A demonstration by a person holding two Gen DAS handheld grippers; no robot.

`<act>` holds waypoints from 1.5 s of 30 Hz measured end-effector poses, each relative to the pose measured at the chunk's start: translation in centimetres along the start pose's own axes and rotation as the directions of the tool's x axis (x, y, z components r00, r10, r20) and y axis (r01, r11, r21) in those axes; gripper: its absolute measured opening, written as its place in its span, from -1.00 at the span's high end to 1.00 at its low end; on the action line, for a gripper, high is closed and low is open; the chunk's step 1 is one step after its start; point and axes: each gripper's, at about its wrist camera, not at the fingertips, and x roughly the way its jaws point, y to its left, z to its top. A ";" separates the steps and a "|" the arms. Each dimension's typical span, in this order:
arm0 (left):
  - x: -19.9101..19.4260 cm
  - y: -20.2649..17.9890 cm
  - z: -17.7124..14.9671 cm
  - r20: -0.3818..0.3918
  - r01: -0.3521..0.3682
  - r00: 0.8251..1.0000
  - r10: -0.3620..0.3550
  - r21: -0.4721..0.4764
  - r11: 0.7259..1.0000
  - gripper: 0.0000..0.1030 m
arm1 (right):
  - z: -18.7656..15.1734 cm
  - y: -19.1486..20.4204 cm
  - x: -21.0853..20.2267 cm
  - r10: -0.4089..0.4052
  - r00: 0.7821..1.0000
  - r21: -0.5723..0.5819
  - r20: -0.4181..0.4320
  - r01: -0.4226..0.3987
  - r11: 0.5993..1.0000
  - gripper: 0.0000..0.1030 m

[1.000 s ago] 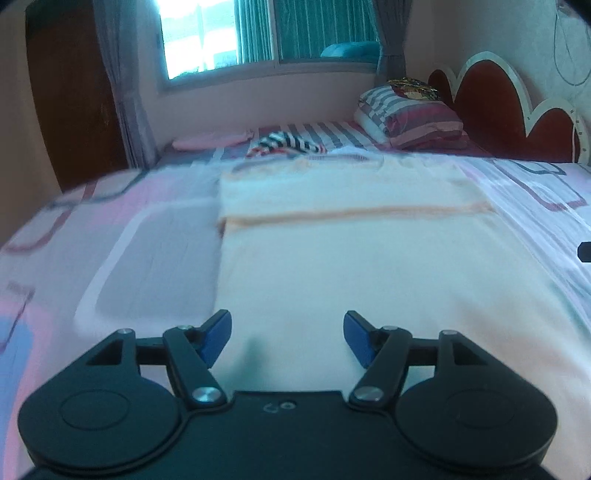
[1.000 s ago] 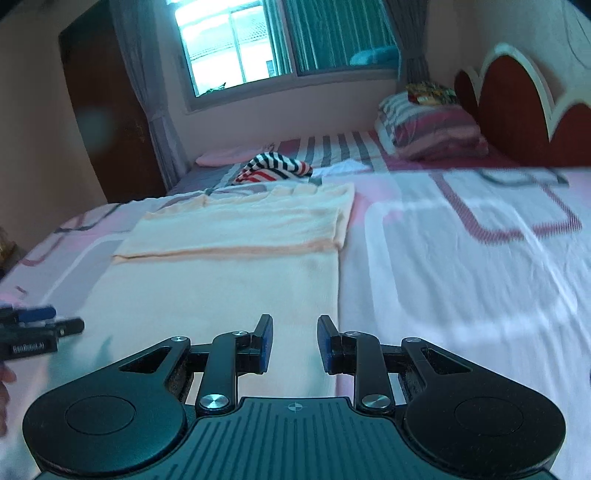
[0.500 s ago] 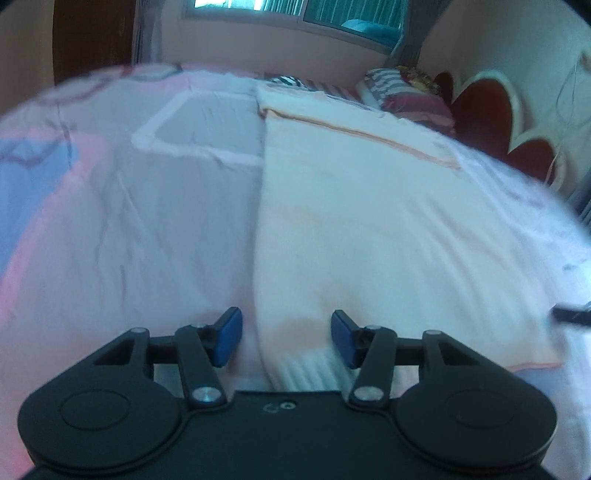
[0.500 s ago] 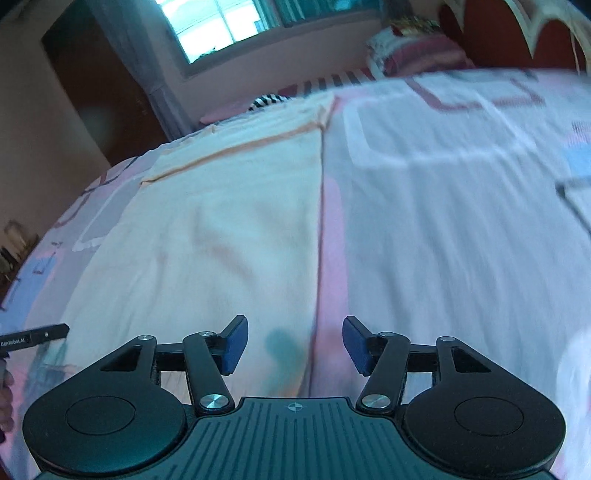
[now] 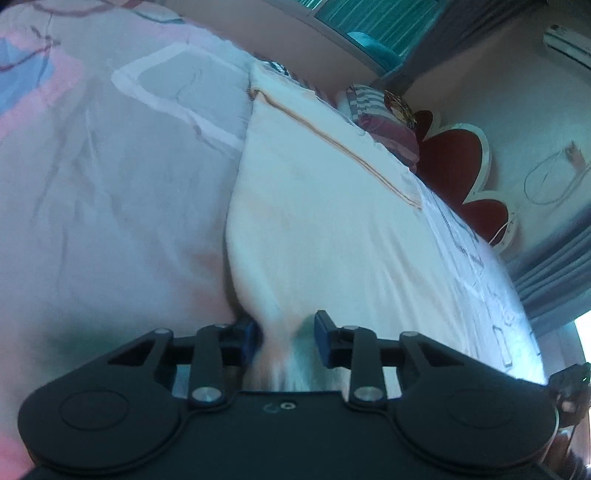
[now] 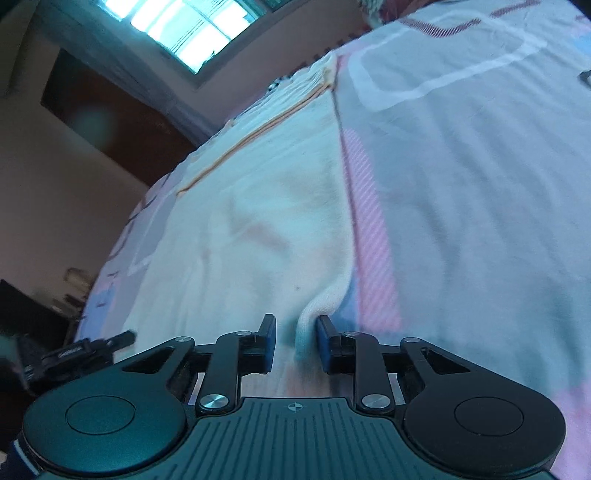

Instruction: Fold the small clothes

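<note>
A cream garment (image 5: 325,206) with an orange hem line lies flat on the bed, stretching away from me; it also shows in the right wrist view (image 6: 266,206). My left gripper (image 5: 286,339) is at its near left corner, jaws partly open, with the bunched corner between the blue pads, not pinched. My right gripper (image 6: 295,341) is at the near right corner, jaws partly open, with a raised fold of the edge standing between the pads. Both grippers press low to the bed.
The bedsheet (image 5: 110,184) is pink, grey and white patterned. Striped pillows (image 5: 384,122) and a red scalloped headboard (image 5: 461,158) are at the far end. A window (image 6: 192,33) and a dark wooden door (image 6: 110,122) are beyond the bed. The left gripper's tip (image 6: 85,349) shows at the right view's left edge.
Both grippers have dropped and tilted down onto the near corners of the garment. The cloth has bunched up between each pair of pads, and both jaws have narrowed.
</note>
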 end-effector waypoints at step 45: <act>-2.7 -0.3 2.4 0.123 0.002 0.992 -0.009 0.052 0.999 0.96 | 3.8 4.8 -2.3 0.049 0.990 -0.177 0.130 -0.025 0.984 0.95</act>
